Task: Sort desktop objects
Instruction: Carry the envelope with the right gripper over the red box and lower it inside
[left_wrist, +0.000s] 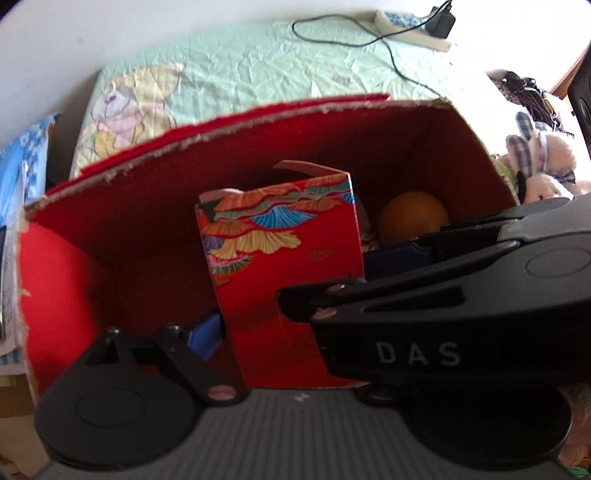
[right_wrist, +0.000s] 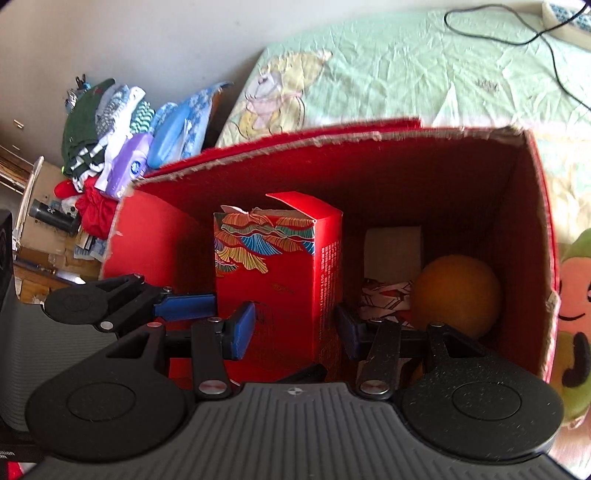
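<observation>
On the bed, over a light green sheet (right_wrist: 406, 74) with a cartoon drawing on it, sits a big red cardboard box (right_wrist: 369, 173). Its top is open and its edges look torn and rough.

Inside the box stands a tall red carton (right_wrist: 273, 288). It has bright fan shapes in orange, blue and yellow near its top, and its top flap is up. It stands upright in the middle of the box. To its right, on the box floor, lies a round orange (right_wrist: 456, 291). A white card (right_wrist: 393, 251) leans on the back wall behind the orange. A crumpled red and white wrapper (right_wrist: 384, 299) lies between the carton and the orange.

The right gripper (right_wrist: 295, 332) reaches into the box. Its two blue pads (right_wrist: 242, 330) are wide apart, and the carton is right in front of them. I cannot tell if the pads touch the carton.

The left gripper (left_wrist: 295, 332) comes in from the carton's left side. One of its blue pads is just beside the carton's left edge. Its other finger is hidden behind the right gripper, so I cannot tell if it is apart or squeezing.

A black cable (right_wrist: 554, 62) runs across the sheet to a power strip (left_wrist: 406, 27). Soft plush toys (left_wrist: 543, 162) sit to the right of the box. A pile of clothes (right_wrist: 99, 122) is heaped to the left of the bed.
</observation>
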